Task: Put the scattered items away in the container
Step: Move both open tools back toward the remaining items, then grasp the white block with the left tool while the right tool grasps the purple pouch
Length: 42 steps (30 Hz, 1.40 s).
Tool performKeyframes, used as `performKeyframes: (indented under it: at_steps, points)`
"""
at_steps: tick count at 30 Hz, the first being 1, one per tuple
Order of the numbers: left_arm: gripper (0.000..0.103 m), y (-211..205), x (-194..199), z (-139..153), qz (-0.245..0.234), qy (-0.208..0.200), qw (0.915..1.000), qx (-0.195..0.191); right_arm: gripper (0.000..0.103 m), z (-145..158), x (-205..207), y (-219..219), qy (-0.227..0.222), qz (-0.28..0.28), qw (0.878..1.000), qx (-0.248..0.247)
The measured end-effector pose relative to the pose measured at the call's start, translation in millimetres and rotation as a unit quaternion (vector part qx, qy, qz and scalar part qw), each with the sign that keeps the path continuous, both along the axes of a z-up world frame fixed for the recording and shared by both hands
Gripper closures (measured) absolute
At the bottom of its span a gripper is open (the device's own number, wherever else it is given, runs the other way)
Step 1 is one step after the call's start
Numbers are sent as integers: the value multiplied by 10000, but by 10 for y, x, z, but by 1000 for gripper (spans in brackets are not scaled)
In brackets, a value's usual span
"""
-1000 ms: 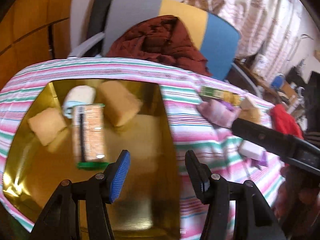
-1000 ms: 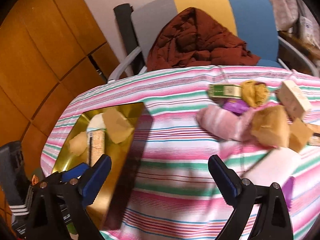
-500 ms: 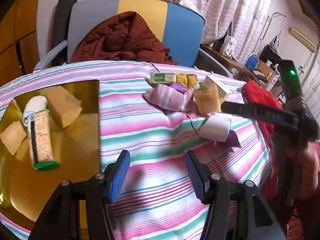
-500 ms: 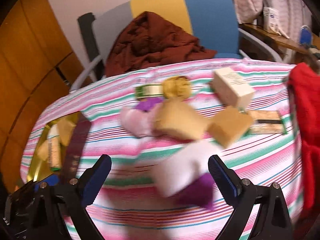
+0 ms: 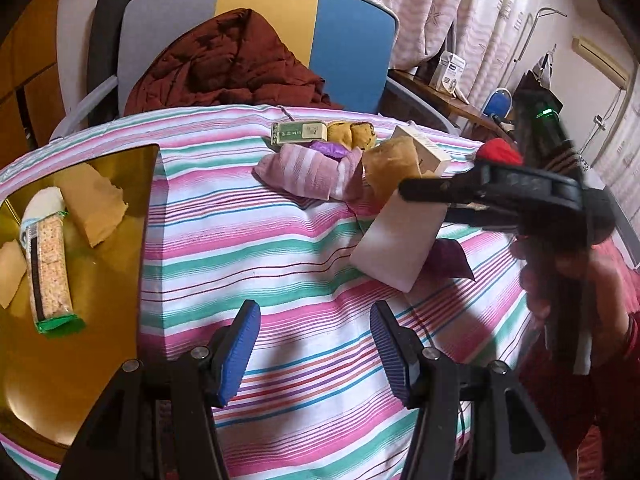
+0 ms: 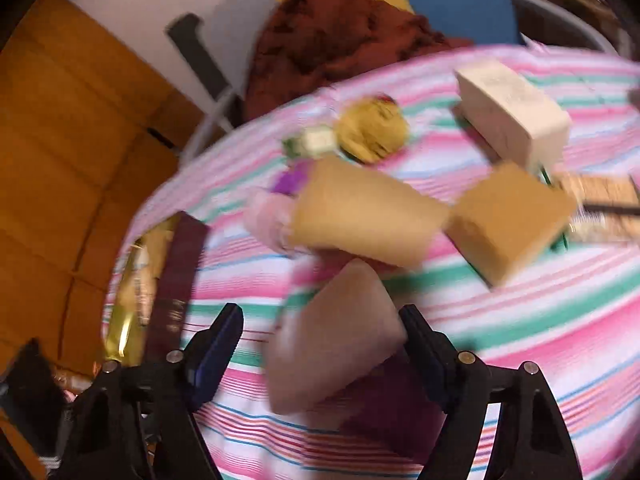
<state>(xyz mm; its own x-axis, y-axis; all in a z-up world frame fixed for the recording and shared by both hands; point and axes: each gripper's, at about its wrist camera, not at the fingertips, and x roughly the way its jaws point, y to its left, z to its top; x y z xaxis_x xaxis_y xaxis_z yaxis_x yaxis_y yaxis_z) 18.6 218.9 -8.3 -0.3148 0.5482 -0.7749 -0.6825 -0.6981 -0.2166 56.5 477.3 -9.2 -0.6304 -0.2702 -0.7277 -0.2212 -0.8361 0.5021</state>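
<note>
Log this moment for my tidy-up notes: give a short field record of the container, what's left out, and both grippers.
container: gold tray, left on striped tablecloth
in tray: snack bar, tan sponges
still out: white block, pink cloth, cream box
left gripper: open, empty
right gripper: jaws closing around the white block; contact unclear from blur

Two tan sponges, one cracker pack and one white roll lie in the gold tray. On the counter: two tan sponges, one white block, one cream box, one green box, one cracker pack.
</note>
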Motion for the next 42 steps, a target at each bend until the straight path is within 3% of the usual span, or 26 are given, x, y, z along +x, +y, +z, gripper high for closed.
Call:
performKeyframes:
  at_steps: [3,5,11,12,15,19,29,36,42]
  points:
    - [45,43,-7,-26,3,-19,10000,-44,11,85,100,-9,-65,-266,9980,561]
    - [45,71,-6,-41,5,11,10000,-78,11,69,189,46,-295,-525,9942,892]
    - [45,113,-38,-90,103,-8,9998,-148,14,-160,342,191,-987,-865,9897,567]
    - [45,118,-49,-96,117,-21,9998,-153,16,-183,342,179,-1066,-809,9893,581]
    - [45,151,-78,-102,134,-26,9998,-175,37,-235,254,59,-1329,-538,9859,866]
    - [45,234,-73,-88,43,47,9998,-187,58,-228,241,-14,-1484,-466,9764,1498]
    - [44,753,-9,-144,-660,248,9969,-355,60,-135,406,331,-1295,-1270,9765,1164]
    - [40,1204,-49,-247,-1189,230,9918,-416,60,-173,403,351,-1350,-1399,9755,1031]
    - [40,1350,-24,-436,-1458,550,9846,-792,60,-203,412,349,-1384,-1371,9755,1024]
